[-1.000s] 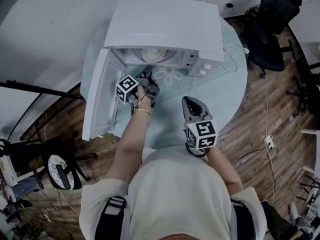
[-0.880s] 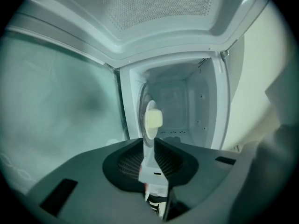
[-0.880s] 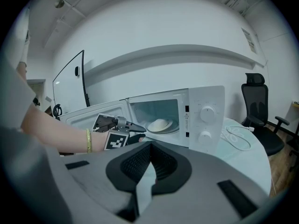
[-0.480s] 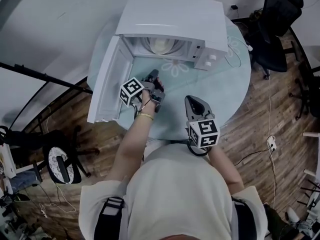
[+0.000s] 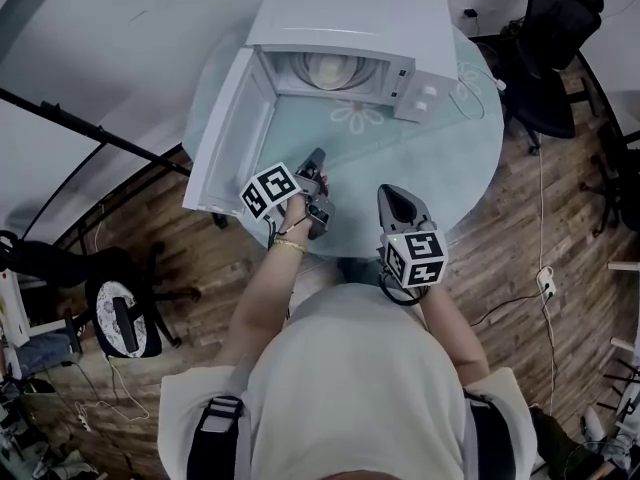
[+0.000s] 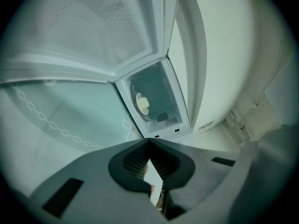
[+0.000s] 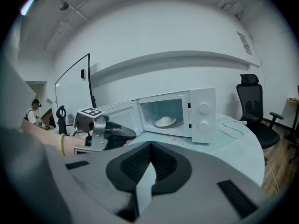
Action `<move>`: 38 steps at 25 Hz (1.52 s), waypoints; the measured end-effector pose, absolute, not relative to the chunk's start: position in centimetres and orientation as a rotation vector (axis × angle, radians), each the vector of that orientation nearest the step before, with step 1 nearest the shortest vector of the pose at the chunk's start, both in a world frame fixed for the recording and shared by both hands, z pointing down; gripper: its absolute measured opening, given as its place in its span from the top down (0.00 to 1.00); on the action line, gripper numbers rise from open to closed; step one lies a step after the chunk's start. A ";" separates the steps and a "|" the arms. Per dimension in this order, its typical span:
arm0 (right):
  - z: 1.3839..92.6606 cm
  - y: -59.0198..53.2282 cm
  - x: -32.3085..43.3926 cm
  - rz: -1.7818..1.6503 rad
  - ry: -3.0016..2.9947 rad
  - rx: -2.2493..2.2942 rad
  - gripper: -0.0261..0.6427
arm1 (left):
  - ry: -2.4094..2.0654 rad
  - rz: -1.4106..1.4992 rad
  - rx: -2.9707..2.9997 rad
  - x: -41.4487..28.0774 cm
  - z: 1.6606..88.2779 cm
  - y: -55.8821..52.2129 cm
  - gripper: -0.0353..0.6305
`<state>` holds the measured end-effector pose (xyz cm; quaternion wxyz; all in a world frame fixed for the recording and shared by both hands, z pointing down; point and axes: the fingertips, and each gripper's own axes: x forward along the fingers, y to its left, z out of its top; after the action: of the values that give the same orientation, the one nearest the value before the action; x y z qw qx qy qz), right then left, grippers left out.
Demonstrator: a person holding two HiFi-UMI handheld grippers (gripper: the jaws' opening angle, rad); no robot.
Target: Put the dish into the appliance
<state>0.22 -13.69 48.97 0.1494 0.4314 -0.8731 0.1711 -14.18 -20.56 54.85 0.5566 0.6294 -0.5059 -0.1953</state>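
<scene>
The white microwave stands at the far side of a round table covered in a pale green cloth. Its door is swung fully open toward the person's left. The dish, a pale shallow piece, sits inside the microwave's cavity on the round tray, clear of both grippers. The left gripper hangs above the cloth just beside the free edge of the open door. It points toward the cavity, and its marker cube faces up. Its own view shows the two jaws brought together at the tips with nothing between them, and the lit cavity and the dish lie straight ahead past them. The right gripper is held lower in the head view, over the near rim of the table and well apart from the microwave. Its jaws also meet at the tips and carry nothing. From the right gripper view, the microwave's two knobs sit on the panel to the right of the opening. A light cable lies in loops on the cloth beyond that panel. A black office chair stands on the wooden floor past the table's right side.
</scene>
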 end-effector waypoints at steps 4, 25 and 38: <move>49.2 -11.7 0.6 0.529 -2.510 1.241 0.95 | -1.232 -0.381 1.543 -14.0 54.8 -16.9 0.94; 49.3 -5.8 -0.5 0.658 -2.558 1.186 0.95 | -1.331 0.055 1.887 -11.8 54.1 -3.3 0.94; 49.5 -4.1 -0.7 0.632 -2.544 1.134 0.95 | -1.345 0.038 1.858 -12.3 54.3 -2.1 0.94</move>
<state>-0.67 -4.15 49.53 0.1423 0.3932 -0.8816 0.2191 -12.27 -2.08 54.29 0.4110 0.7383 -0.5346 0.0152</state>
